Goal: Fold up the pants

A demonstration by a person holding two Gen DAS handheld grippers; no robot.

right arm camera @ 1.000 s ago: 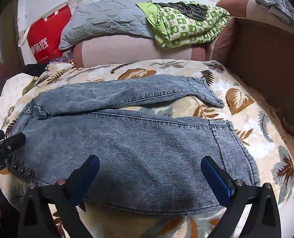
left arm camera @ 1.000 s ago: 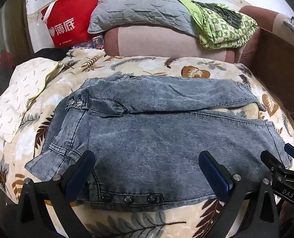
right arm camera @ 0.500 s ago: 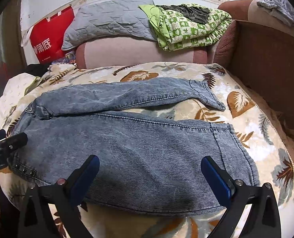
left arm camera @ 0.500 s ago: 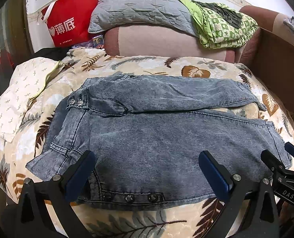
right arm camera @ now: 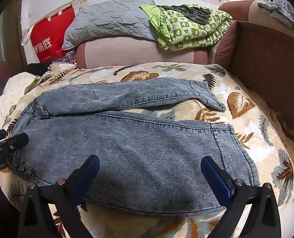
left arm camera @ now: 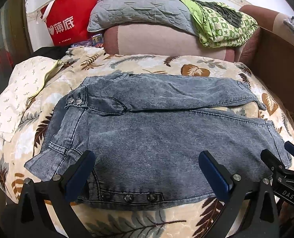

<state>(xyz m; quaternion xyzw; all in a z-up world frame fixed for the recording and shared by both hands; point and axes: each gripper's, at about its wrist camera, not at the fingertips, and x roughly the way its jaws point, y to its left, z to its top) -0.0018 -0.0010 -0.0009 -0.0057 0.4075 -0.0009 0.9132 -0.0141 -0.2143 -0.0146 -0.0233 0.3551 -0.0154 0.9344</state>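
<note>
We see the pants (left arm camera: pixel 156 138) spread flat on the bed (left arm camera: pixel 127 61), legs apart, no fold made yet (all folding remains). Left claw (left arm camera: pixel 145 170) and right claw (right arm camera: pixel 149 175) both gape empty over the near leg.

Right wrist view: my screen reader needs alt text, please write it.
Blue-grey jeans lie spread flat on a leaf-print blanket, legs slightly apart, with the open right gripper above the near leg. Behind sit a grey pillow, green blanket and red bag.
</note>
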